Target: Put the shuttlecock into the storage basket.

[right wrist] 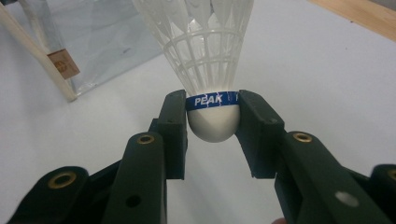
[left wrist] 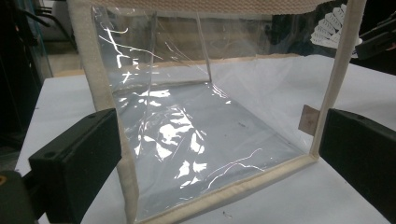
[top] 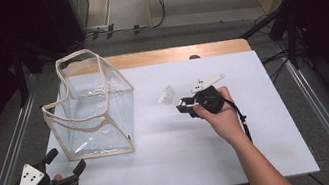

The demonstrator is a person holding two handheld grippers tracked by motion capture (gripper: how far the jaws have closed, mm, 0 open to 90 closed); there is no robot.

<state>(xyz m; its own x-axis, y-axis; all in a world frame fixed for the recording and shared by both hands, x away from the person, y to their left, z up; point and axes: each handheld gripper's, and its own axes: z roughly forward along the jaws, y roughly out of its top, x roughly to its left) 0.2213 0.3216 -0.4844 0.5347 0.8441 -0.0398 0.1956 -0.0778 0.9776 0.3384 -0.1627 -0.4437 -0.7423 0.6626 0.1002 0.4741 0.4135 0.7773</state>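
Your right gripper (right wrist: 212, 116) has its jaws clamped on the rounded cork of the white plastic shuttlecock (right wrist: 205, 60) above the white table (top: 173, 157), your left gripper (top: 67, 174) gapes by the clear beige-trimmed bag (top: 92, 109), so carrying to its open top likely comes next.

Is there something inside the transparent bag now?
The clear bag looks empty; through its walls its own floor and the white table show. The shuttlecock is outside, held in the right gripper.

The high view looks down over the table (top: 268, 120); both claw-mounted cameras sit close, sharing the clear bag (left wrist: 196, 135).
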